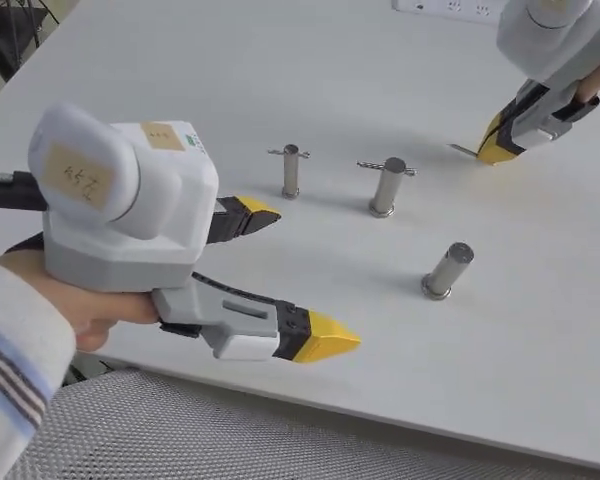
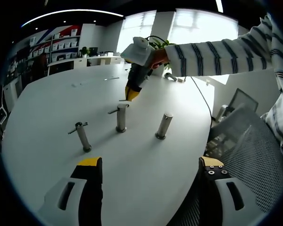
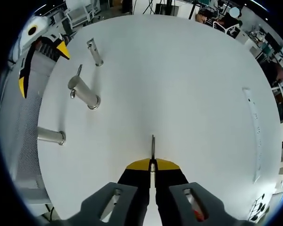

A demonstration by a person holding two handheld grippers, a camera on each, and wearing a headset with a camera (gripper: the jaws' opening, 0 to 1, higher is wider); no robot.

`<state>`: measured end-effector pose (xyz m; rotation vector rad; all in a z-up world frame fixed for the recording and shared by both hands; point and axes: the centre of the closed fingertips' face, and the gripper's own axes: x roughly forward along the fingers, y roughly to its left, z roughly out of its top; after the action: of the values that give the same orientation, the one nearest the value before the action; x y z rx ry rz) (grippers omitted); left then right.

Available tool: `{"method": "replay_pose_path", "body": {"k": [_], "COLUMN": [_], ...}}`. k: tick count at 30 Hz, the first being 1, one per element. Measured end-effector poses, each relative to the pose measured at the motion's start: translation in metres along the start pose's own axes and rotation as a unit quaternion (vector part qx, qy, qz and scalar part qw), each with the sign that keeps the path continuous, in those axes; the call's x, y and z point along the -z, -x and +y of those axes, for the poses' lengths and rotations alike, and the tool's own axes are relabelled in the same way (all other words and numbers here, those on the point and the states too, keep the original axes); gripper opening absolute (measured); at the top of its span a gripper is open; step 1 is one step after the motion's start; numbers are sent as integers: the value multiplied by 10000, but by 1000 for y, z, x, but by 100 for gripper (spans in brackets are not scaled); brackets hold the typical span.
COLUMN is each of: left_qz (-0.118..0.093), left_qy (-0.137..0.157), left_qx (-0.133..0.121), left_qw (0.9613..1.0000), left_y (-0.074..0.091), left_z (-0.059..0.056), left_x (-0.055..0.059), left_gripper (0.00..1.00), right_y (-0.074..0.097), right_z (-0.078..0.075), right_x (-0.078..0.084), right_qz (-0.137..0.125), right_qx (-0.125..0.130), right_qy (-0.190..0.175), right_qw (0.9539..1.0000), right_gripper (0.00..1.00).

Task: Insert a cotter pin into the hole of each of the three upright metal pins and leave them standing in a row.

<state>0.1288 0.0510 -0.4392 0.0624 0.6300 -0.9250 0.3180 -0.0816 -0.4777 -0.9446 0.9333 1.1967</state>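
Note:
Three upright metal pins stand on the white table. The far-left pin and the middle pin each carry a cotter pin through the top. The nearest pin has none. My left gripper hovers open at the table's front edge, short of the pins. My right gripper is at the far right, tips close to the table, shut on a cotter pin that sticks out forward. In the right gripper view the bare pin lies far left.
A white power strip lies at the table's far edge. A grey mesh chair sits just below the front edge. A person's striped sleeve reaches over the table's right side.

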Motion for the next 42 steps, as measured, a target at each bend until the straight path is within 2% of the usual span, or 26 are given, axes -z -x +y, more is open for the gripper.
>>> {"method": "replay_pose_path", "body": {"k": [4, 6, 7, 8, 9, 11, 13, 16, 24, 30, 33, 38, 42], "left_qz": [-16, -13, -12, -18, -30, -104, -193, -326, -528, -752, -795, -906, -906], "left_qy": [-12, -33, -38, -40, -43, -39, 84, 159, 298, 495, 650, 786, 856], "left_qx": [-3, -15, -22, -33, -43, -151, -170, -191, -191, -35, 73, 196, 265], "left_qw": [10000, 10000, 10000, 10000, 10000, 9998, 9996, 9992, 9980, 9959, 9947, 9926, 9918], "left_y": [1, 1, 1, 0, 0, 0, -1, -1, -6, -15, -20, -28, -34], "left_z": [0, 1, 1, 1, 1, 5, 7, 8, 9, 6, 4, 3, 0], "left_x": [-3, -3, -4, -5, -6, -10, -14, -23, -43, -63, -72, -87, -94], "left_gripper": [82, 81, 81, 81, 80, 76, 73, 72, 66, 59, 51, 47, 44], "right_y": [17, 23, 25, 28, 32, 37, 42, 49, 73, 86, 87, 90, 93], "right_z": [18, 32, 29, 31, 40, 43, 47, 53, 68, 81, 88, 99, 105], "right_x": [-5, -9, -8, -7, -7, -6, -6, -8, -26, -36, -37, -39, -44], "right_qz": [-274, -519, -570, -586, -606, -660, -711, -795, -1321, -1554, -1551, -1611, -1718], "right_qx": [96, -17, 9, 21, 54, 109, 190, 294, 703, 988, 1125, 1355, 1482], "right_qy": [9, -141, -158, -163, -162, -129, -108, -102, -110, 27, 129, 256, 309], "right_qw": [9996, 9986, 9982, 9981, 9980, 9977, 9972, 9963, 9887, 9829, 9814, 9773, 9734], "right_gripper": [0, 0, 0, 0, 0, 0, 0, 0, 0, 0, 0, 0, 0]}}
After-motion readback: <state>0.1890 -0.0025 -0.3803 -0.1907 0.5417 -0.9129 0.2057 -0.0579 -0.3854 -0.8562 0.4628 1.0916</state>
